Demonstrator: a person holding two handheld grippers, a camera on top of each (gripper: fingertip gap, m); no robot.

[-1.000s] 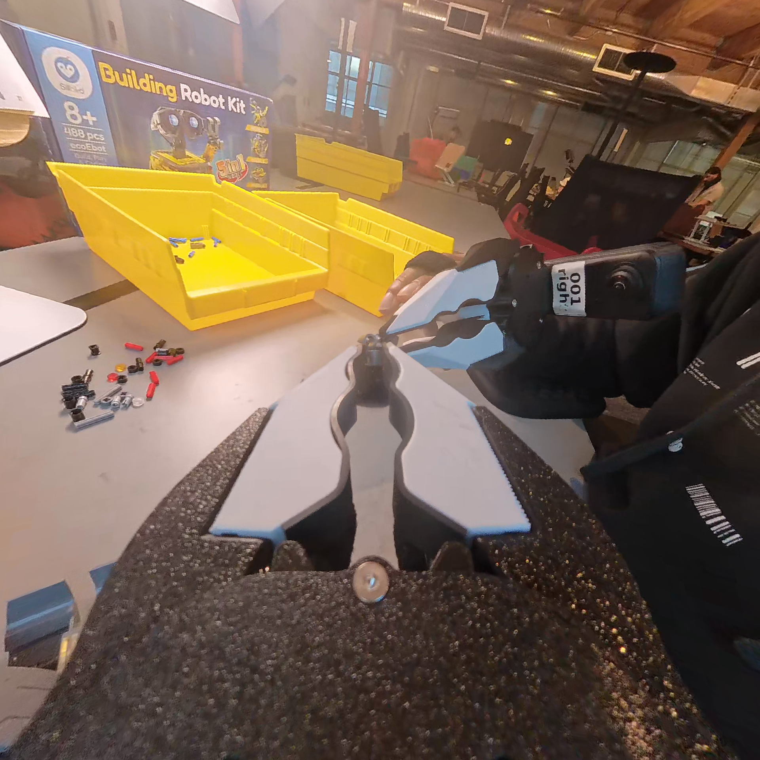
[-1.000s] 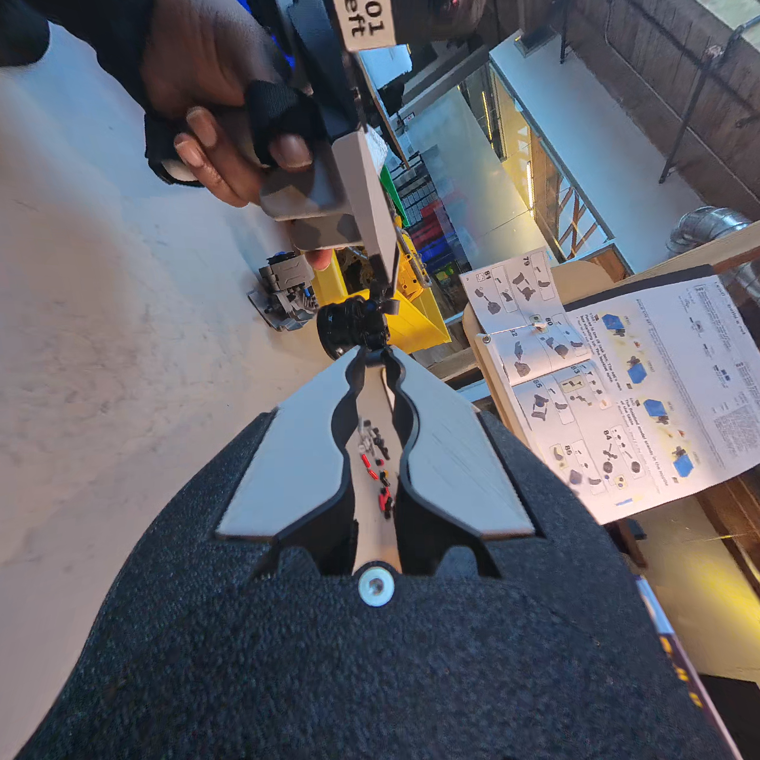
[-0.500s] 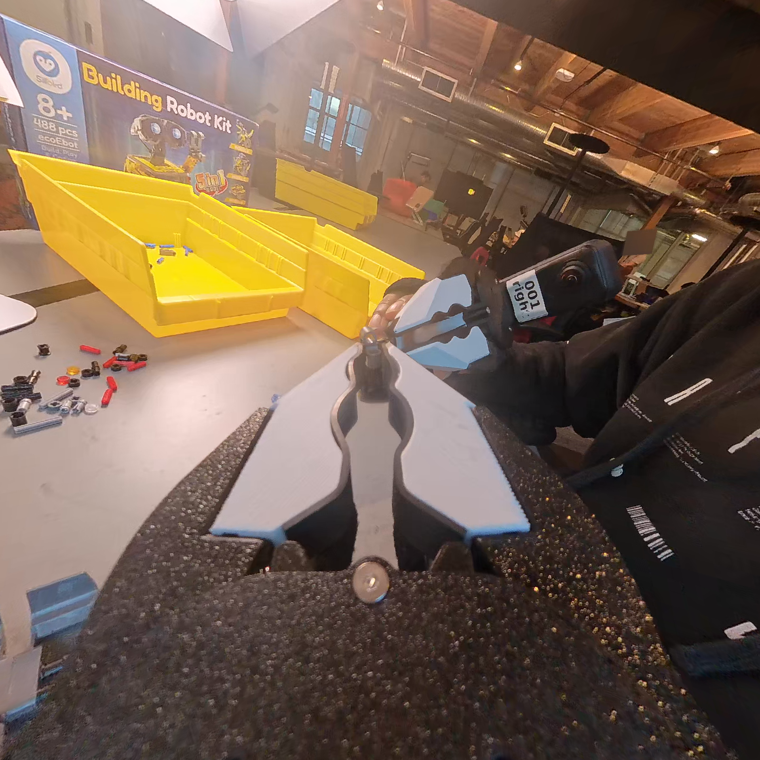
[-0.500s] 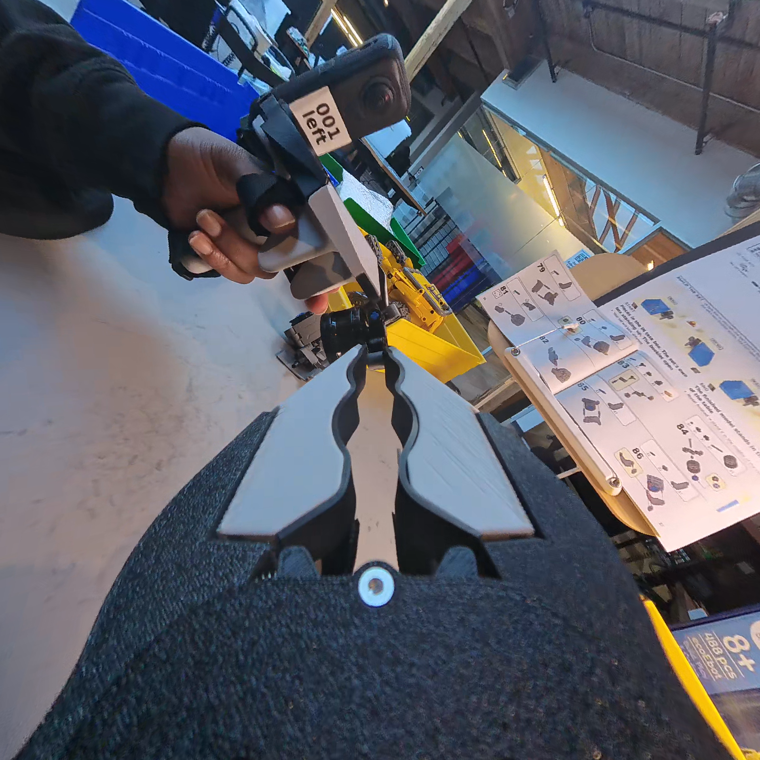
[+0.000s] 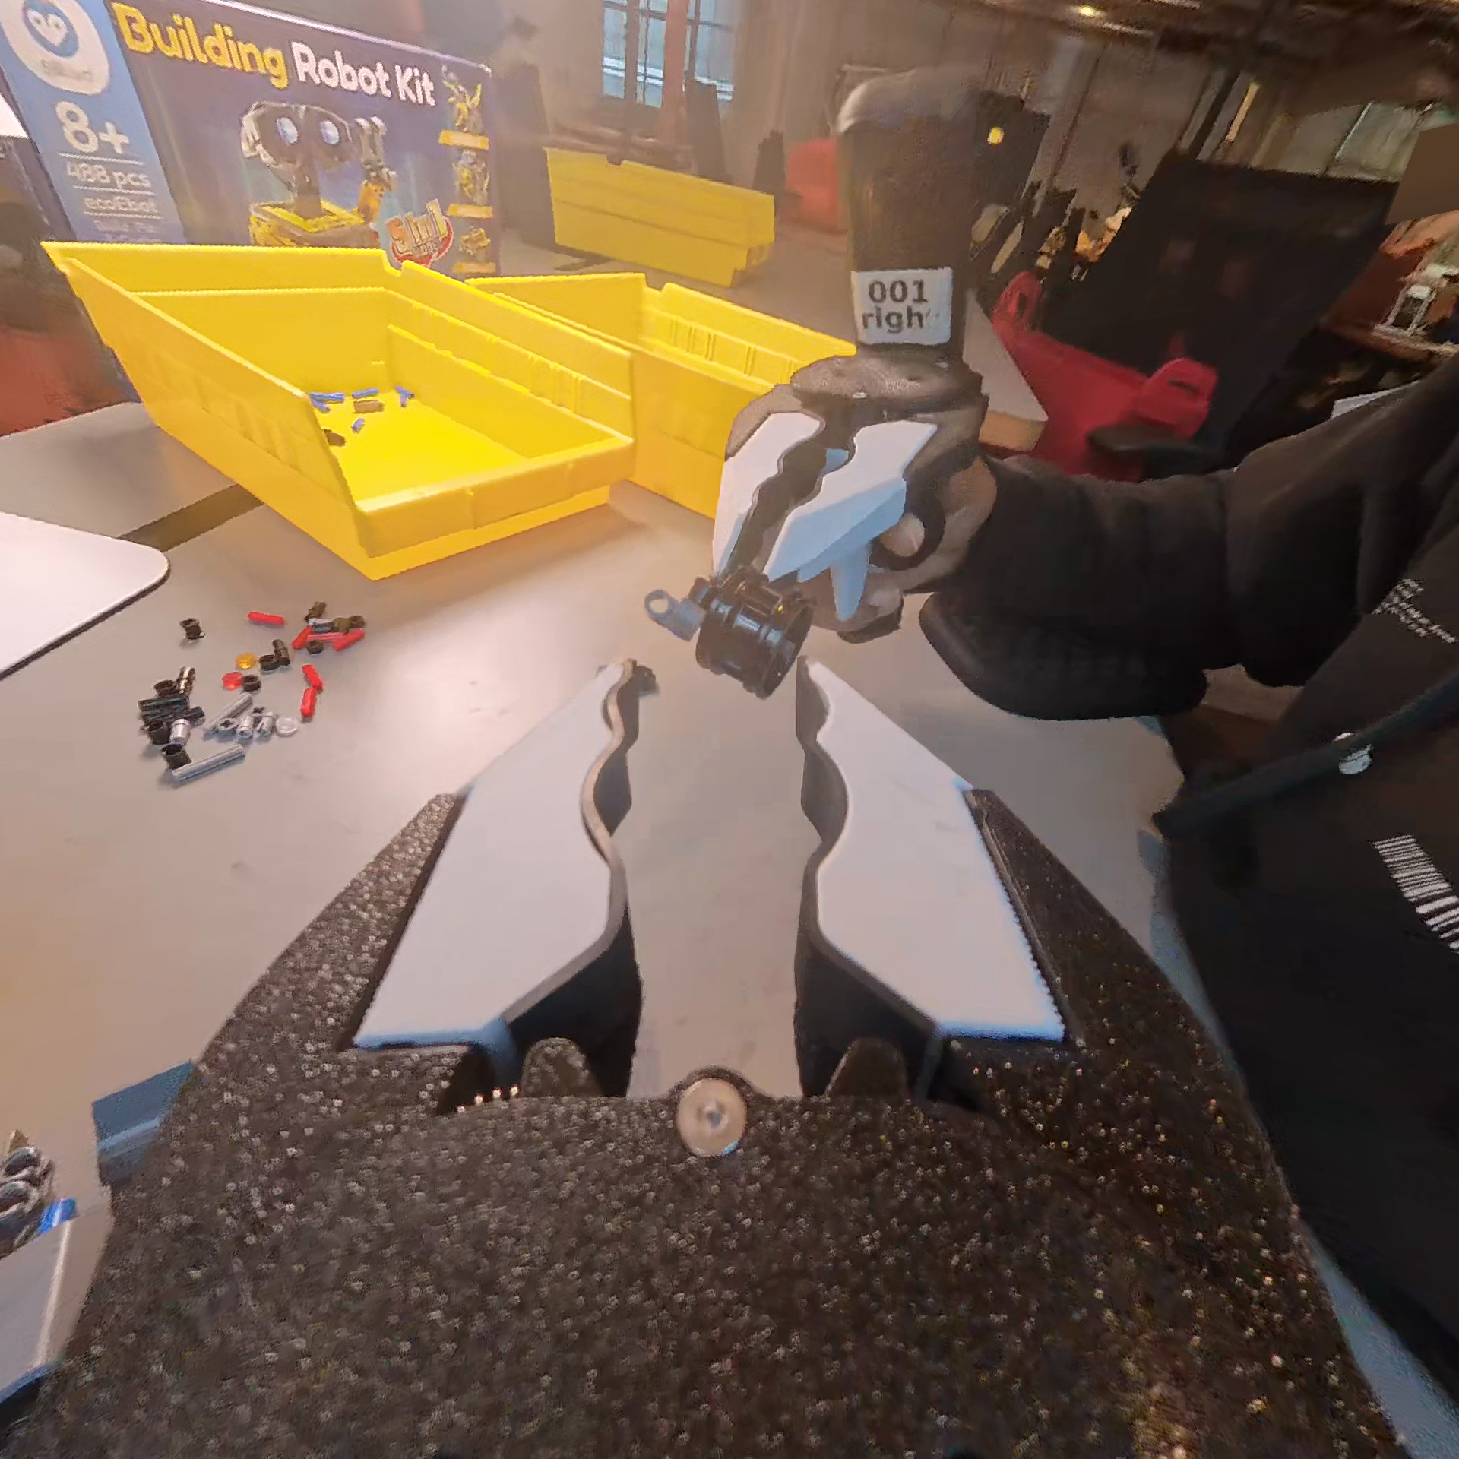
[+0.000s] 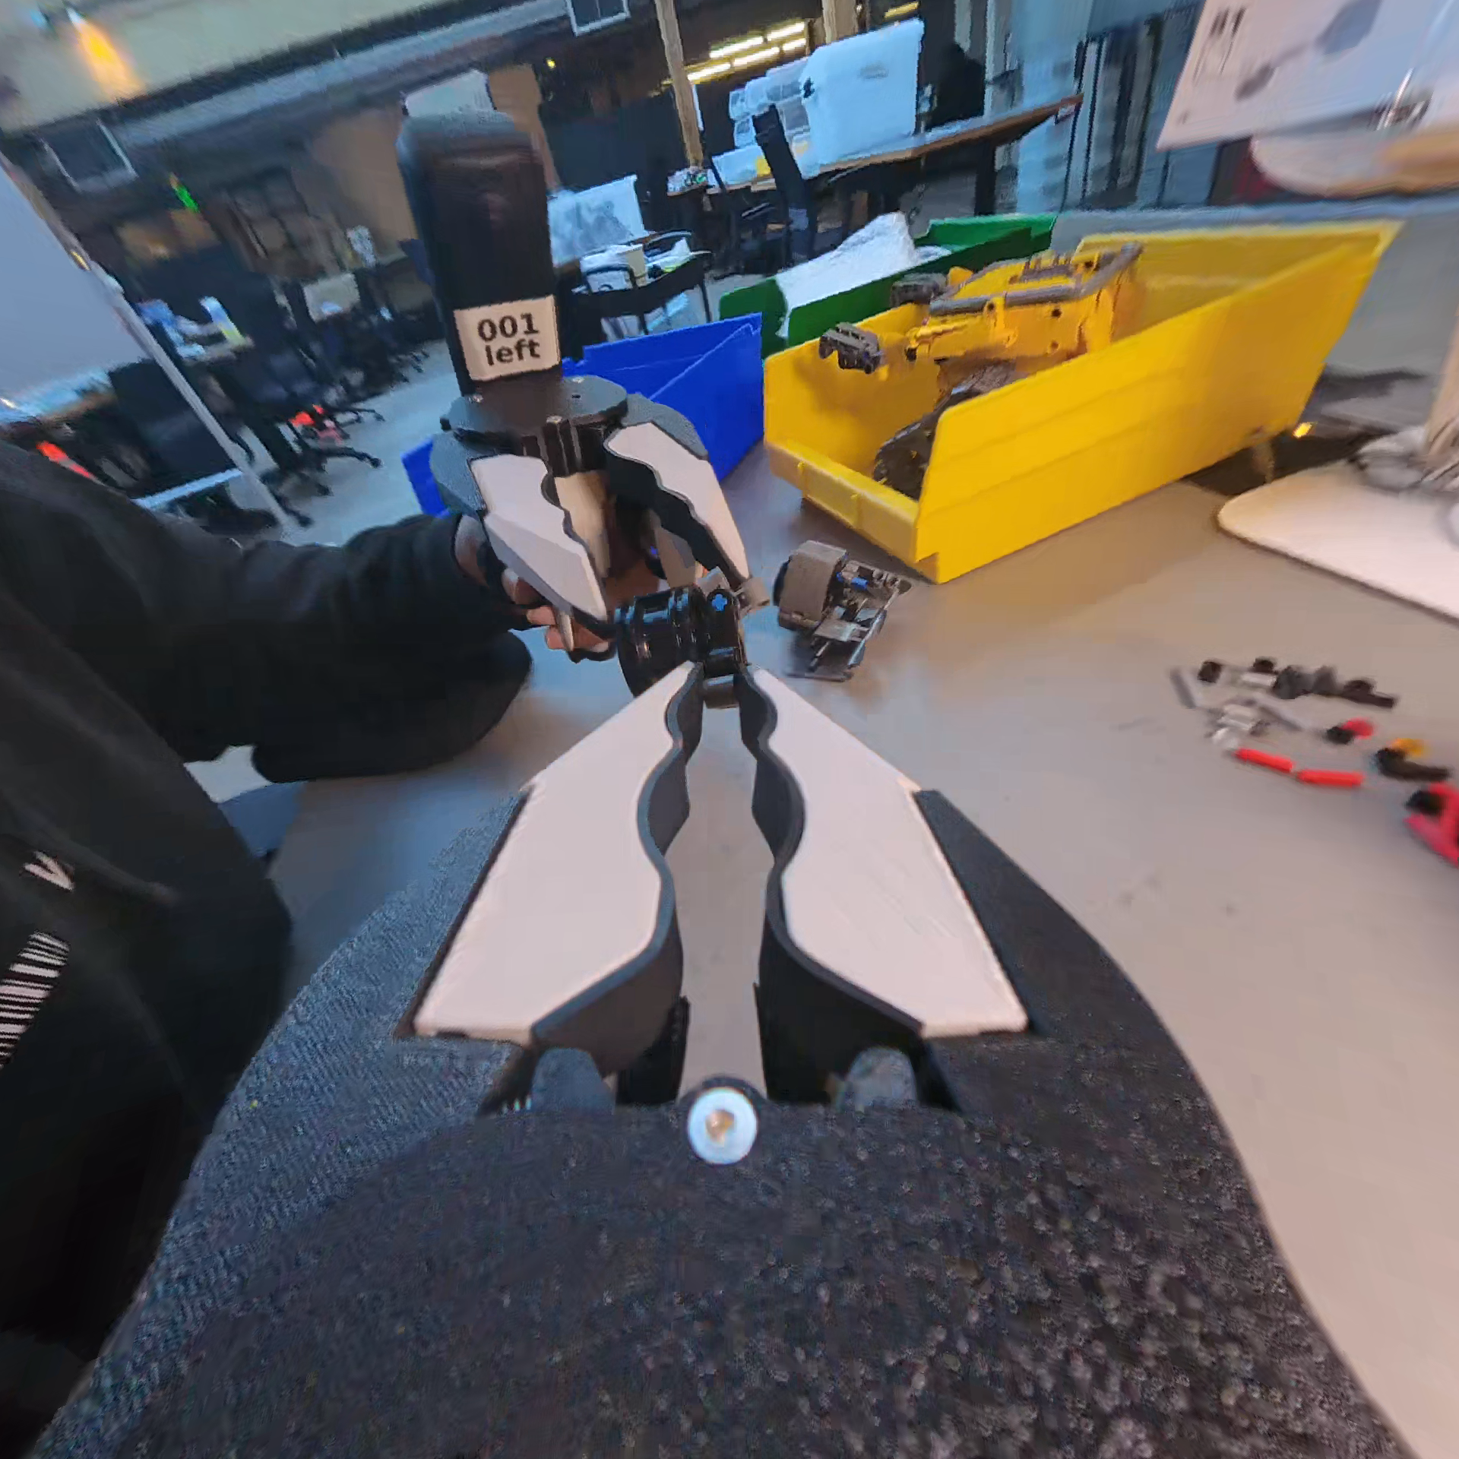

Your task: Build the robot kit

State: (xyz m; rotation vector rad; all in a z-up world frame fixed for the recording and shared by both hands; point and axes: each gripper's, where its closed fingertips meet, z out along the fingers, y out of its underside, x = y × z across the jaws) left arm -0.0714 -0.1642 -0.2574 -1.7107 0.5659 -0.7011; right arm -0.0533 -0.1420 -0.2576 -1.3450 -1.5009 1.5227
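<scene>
Right wrist view: right hand-held gripper (image 6: 717, 685) pinches black wheel (image 6: 661, 638), grip pt hidden.

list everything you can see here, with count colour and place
wheel: 1, black, with a small blue piece on it, held in the right gripper's tips, above the table
small parts: many, black, red, grey, loose on the table
bins: 2 close by, yellow, back of the table; 1 more farther off
kit box: 1, blue, behind the bins
model bin: 1, yellow, holds a yellow and grey model
sub-assembly: 1, grey, on the table by the model bin
blue bin: 1, behind the left gripper
table: 1, grey
left gripper: open, empty
right gripper: shut on wheel
</scene>
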